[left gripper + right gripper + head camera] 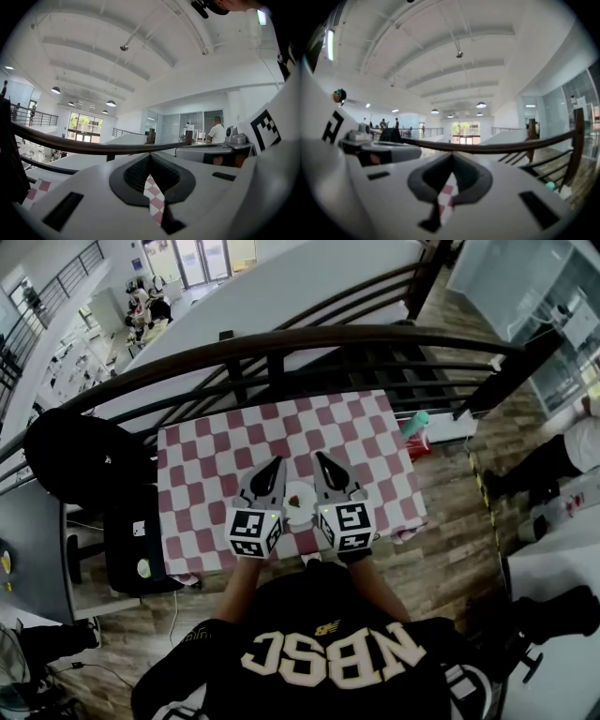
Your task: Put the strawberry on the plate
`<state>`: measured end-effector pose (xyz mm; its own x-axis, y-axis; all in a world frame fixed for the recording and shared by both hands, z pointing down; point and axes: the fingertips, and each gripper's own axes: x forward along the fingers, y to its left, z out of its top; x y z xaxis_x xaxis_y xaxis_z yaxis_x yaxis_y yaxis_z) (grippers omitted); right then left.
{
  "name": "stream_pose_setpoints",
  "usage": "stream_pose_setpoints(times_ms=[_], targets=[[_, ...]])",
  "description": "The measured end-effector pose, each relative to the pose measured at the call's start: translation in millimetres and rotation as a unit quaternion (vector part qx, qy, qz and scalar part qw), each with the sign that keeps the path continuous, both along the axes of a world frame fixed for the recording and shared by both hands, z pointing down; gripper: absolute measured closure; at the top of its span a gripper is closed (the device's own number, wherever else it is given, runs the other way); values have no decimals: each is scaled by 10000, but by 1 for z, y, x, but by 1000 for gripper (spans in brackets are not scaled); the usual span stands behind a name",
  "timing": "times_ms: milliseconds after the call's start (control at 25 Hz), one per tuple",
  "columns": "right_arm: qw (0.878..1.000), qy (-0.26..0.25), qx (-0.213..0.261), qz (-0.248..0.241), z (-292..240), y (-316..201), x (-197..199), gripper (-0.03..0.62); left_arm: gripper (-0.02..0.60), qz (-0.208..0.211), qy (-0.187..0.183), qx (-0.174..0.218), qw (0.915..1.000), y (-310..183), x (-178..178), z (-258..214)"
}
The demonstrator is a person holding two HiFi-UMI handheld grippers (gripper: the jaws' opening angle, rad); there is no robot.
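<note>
A small white plate (307, 494) lies on the red-and-white checked table (202, 474), and a red strawberry (294, 504) with a green top rests on it. My left gripper (277, 462) hovers just left of the plate and my right gripper (321, 457) just right of it, both held above the table and pointing away from me. In the left gripper view the left gripper (150, 155) has its jaws meeting at the tip with nothing between them. The right gripper (451, 155) looks the same in its own view, shut and empty. Neither gripper view shows the plate.
A black curved railing (281, 341) runs along the table's far side and shows in both gripper views. A black chair (131, 545) stands at the table's left. A teal and red object (418, 432) sits by the right edge. Another person's legs (548, 470) are at the right.
</note>
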<state>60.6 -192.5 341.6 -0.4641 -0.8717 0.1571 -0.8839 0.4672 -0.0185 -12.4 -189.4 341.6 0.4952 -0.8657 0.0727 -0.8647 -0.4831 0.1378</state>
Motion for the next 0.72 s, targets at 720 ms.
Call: stream_pose_setpoints(times_ms=[720], targets=[[9997, -103, 139, -189, 1, -53, 6, 577, 569, -370, -206, 178, 9989, -41, 2, -2]])
